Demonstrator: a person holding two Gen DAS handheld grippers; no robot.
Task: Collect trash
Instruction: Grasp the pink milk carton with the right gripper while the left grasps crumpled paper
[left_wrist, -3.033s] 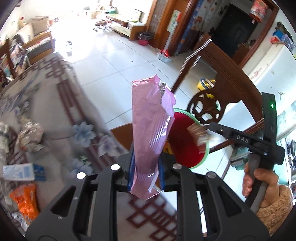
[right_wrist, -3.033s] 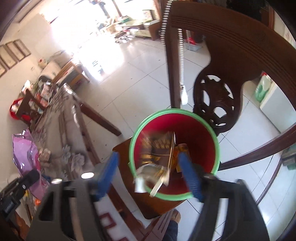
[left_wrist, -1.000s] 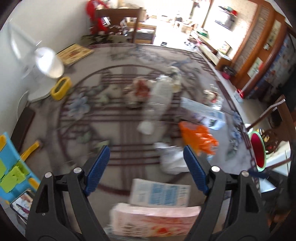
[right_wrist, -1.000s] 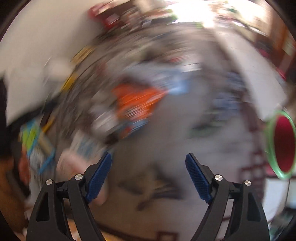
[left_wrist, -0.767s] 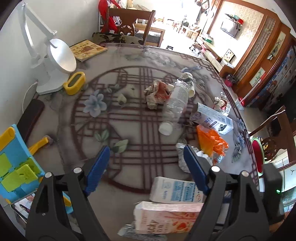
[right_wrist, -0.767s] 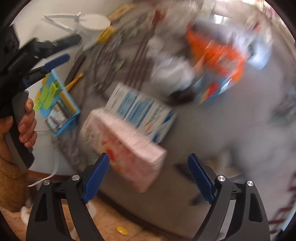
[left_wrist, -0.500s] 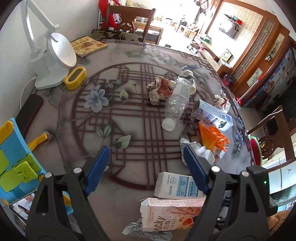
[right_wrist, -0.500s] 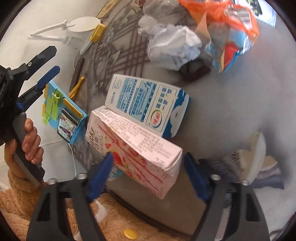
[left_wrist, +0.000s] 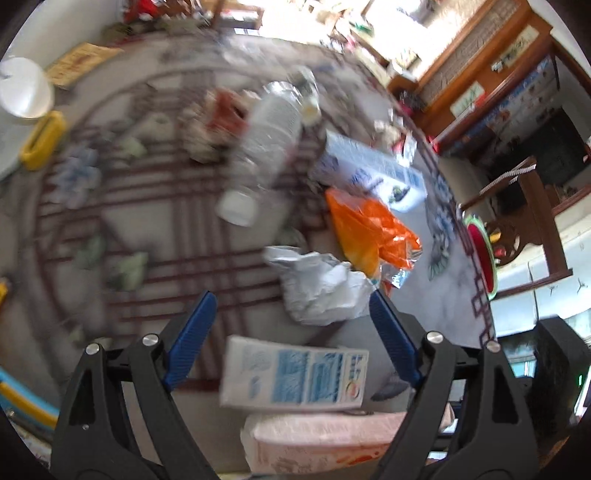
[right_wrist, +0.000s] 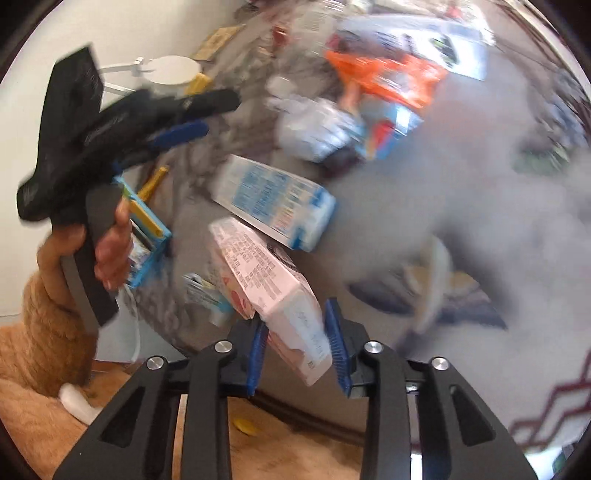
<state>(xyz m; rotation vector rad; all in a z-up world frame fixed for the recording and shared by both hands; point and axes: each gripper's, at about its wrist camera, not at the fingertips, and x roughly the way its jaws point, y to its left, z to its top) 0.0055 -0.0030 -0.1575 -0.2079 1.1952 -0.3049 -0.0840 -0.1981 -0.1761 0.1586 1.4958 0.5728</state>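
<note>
My right gripper (right_wrist: 297, 356) is shut on the near end of a pink and white carton (right_wrist: 267, 284), which also shows in the left wrist view (left_wrist: 332, 439). A blue and white milk carton (left_wrist: 295, 373) lies just beyond it (right_wrist: 273, 201). My left gripper (left_wrist: 288, 332) is open and empty above the blue carton and a crumpled white wrapper (left_wrist: 317, 284). An orange bag (left_wrist: 369, 232), a clear plastic bottle (left_wrist: 269, 140) and a second blue carton (left_wrist: 369, 173) lie further on. The red bin with a green rim (left_wrist: 480, 251) stands past the table's right edge.
The patterned table (left_wrist: 147, 240) holds a white lamp base (left_wrist: 22, 92), a yellow object (left_wrist: 40, 140) and a crumpled red and white wrapper (left_wrist: 218, 122). A blue toy (right_wrist: 144, 229) sits at the near left edge. A wooden chair (left_wrist: 535, 206) stands behind the bin.
My right gripper has closed from open onto the pink carton's end. My left gripper has moved lower and forward over the blue carton and stays open.
</note>
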